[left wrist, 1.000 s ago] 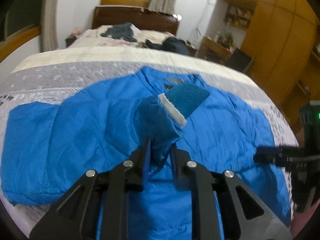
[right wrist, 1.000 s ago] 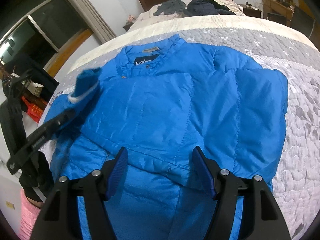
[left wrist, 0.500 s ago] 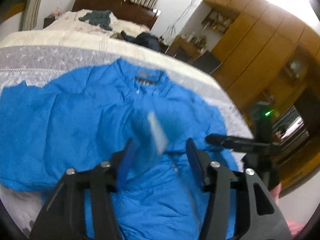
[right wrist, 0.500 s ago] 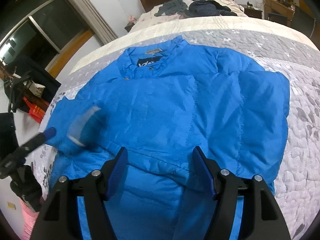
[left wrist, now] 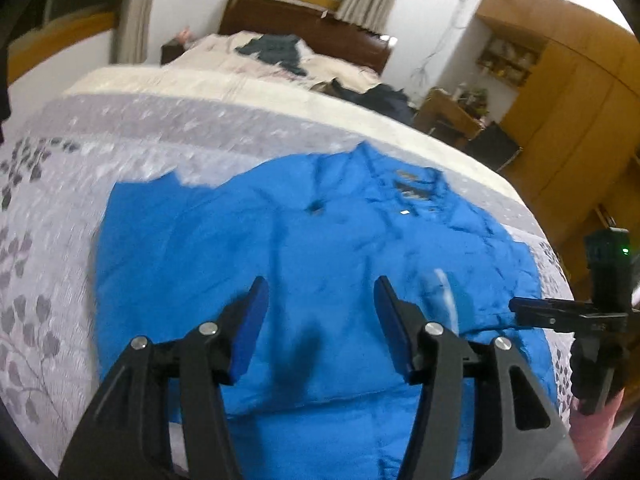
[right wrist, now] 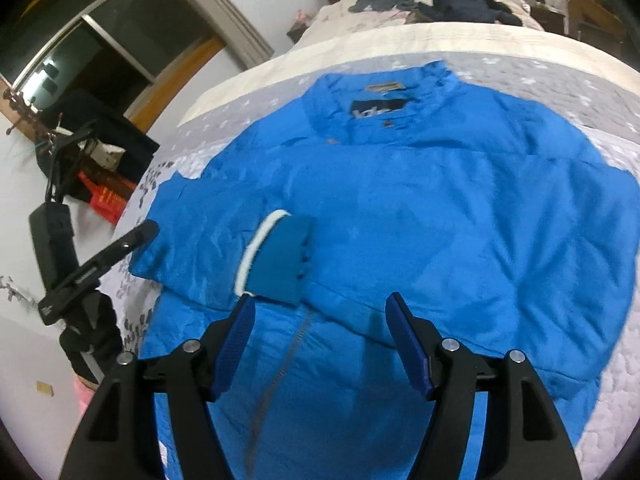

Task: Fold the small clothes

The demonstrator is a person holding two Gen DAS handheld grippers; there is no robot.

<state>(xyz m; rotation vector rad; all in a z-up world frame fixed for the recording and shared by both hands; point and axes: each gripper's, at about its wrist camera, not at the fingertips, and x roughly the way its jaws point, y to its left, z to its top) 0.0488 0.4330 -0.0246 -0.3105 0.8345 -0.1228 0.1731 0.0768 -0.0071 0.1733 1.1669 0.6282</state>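
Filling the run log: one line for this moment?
left hand-held gripper: open | right hand-held gripper: open | blue jacket: flat on bed, cuff across front

Left wrist view is motion-blurred: the cuff (left wrist: 442,294) is a pale smear, quilt (left wrist: 52,264) pattern soft. Jacket (left wrist: 320,248) hem is cut off by the bottom edge in both views, partly behind gripper bodies. Collar label (right wrist: 370,112) text unreadable. Shelf items (left wrist: 506,58) too small to identify.
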